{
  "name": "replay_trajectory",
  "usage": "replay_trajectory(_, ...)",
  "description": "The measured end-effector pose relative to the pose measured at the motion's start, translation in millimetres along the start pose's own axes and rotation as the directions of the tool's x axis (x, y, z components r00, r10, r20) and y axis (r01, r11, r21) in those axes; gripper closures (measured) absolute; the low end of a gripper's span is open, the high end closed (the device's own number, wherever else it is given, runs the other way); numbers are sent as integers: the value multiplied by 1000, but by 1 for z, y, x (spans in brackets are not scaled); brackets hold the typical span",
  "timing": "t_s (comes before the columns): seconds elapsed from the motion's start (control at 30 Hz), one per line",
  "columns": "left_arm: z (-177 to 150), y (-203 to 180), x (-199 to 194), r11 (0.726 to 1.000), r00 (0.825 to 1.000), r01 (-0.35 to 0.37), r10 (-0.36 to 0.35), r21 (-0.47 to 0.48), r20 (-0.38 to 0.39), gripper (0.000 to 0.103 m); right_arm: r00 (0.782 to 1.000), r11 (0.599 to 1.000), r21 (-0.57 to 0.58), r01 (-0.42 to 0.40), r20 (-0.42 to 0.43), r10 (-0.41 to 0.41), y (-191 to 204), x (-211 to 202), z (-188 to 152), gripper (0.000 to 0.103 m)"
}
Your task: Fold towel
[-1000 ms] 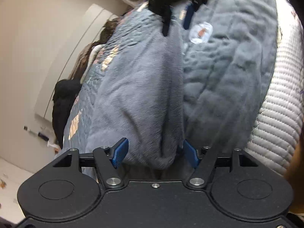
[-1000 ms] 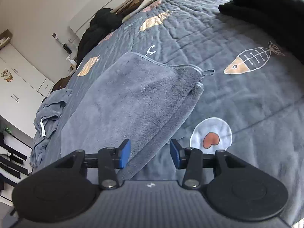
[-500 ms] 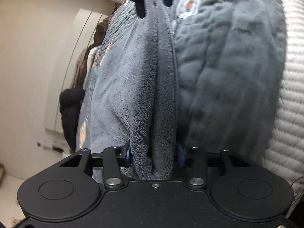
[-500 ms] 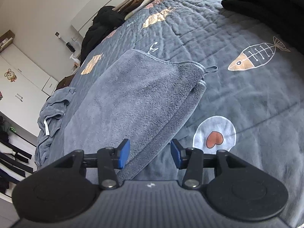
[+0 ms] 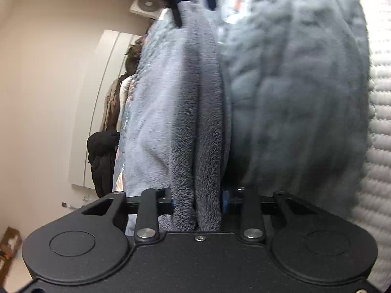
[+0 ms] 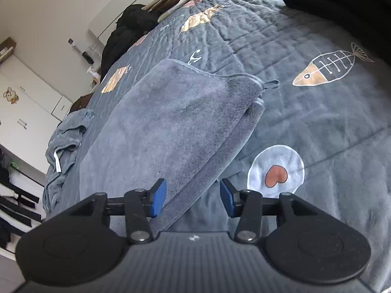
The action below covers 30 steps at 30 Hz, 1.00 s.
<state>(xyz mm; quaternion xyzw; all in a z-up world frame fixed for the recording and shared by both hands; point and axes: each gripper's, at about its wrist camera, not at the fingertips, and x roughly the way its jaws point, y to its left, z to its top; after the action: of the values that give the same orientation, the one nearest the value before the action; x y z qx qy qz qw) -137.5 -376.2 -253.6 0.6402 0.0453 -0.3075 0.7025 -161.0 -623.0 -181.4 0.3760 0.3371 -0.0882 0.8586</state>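
Grey towel (image 5: 195,122) — now claw-clamped (image 5: 196,204)

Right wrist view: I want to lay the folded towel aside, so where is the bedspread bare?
Bare quilted grey bedspread lies right of the grey plush towel, between the fish-skeleton print and the white heart patch. More lies beyond the towel's far edge. Crowded: crumpled grey cloth at left, black clothing at the top right.
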Motion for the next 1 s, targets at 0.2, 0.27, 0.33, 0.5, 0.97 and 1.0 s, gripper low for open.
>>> replay_trajectory(0.2,-24,65,-14,999,999,-33,33,-5,9,76,999,999,11,-45,4,45,2,-3,1,56)
replay_trajectory(0.27,-36,86,-19,998,999,-51,51,22,2,76,997,997,6,-77,5,77,6,-3,2,56)
replay_trajectory(0.33,-49,93,-22,997,998,-56,57,59,-7,76,993,993,-1,-117,-3,117,12,-4,1,56)
replay_trajectory(0.5,-79,77,-25,995,998,49,-45,86,-43,76,980,979,-40,-199,-37,198,27,-5,-3,55)
replay_trajectory(0.97,-121,144,-40,706,901,414,-406,-574,151,34,981,967,-174,-186,20,192,45,-37,31,29)
replay_trajectory(1.0,-130,159,-34,646,895,425,-407,-634,185,34,982,964,-197,-180,19,187,47,-34,38,27)
